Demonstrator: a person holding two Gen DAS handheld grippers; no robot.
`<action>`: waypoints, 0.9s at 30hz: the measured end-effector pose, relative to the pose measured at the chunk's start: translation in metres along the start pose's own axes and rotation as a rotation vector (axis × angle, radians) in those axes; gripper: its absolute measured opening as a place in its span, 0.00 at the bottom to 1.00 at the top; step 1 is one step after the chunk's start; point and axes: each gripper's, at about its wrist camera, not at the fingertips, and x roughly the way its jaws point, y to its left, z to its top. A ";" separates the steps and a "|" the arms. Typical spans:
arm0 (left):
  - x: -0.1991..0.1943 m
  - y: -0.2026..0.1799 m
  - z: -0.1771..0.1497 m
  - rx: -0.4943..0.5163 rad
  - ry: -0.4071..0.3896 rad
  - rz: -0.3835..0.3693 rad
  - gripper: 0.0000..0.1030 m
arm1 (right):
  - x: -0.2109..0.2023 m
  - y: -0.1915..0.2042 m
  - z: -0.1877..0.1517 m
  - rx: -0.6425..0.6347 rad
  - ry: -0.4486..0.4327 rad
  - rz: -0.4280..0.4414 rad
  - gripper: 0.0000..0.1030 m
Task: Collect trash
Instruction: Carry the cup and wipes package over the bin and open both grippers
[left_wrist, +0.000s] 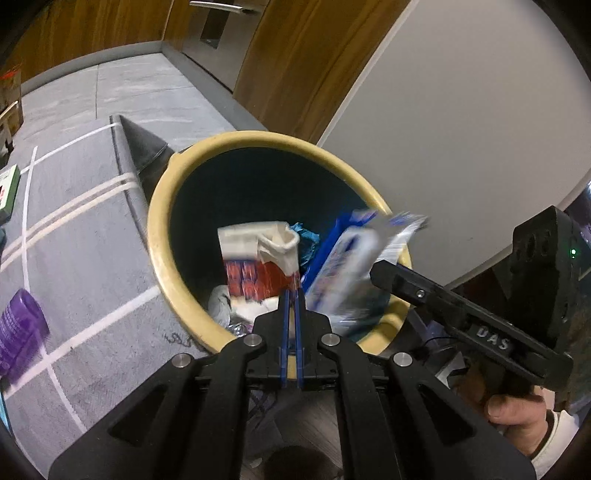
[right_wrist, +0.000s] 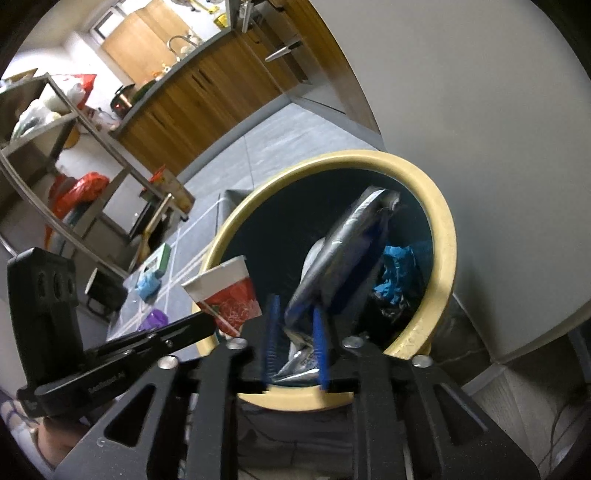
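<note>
Two grippers hang over the same bin (left_wrist: 157, 236), a round one with a pale yellow rim and a dark inside, standing on the grey floor beside a pale wall. The left gripper (left_wrist: 292, 295) has its blue fingers (left_wrist: 284, 314) pressed nearly together on the lower corner of a red and white paper carton (left_wrist: 255, 258), which sticks up above the rubbish already in the bin; from the other side the same carton (right_wrist: 225, 291) shows tilted over the near rim. The right gripper (right_wrist: 295, 325) has its blue fingers (right_wrist: 320, 343) parted, and a silver and blue foil wrapper (right_wrist: 343, 251) stands between them, blurred, its crumpled lower end down by the fingertips; I cannot tell whether the fingers touch it. In the left view that wrapper (left_wrist: 354, 266) leans over the bin's right rim. Crumpled blue plastic (right_wrist: 399, 266) lies deeper in the bin. On the grey rug (left_wrist: 74, 229) with white lines, well apart from the bin, lie a purple bottle (left_wrist: 20, 328) and a green box (left_wrist: 9, 188).
</note>
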 end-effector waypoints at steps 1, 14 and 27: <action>-0.001 0.001 0.000 -0.002 -0.001 0.001 0.01 | -0.001 0.000 0.001 0.004 -0.004 0.001 0.33; -0.041 0.005 -0.014 0.015 -0.048 0.063 0.61 | -0.015 0.007 -0.003 -0.031 -0.063 -0.039 0.51; -0.104 0.059 -0.036 0.029 -0.106 0.226 0.73 | -0.022 0.043 -0.011 -0.164 -0.085 -0.042 0.73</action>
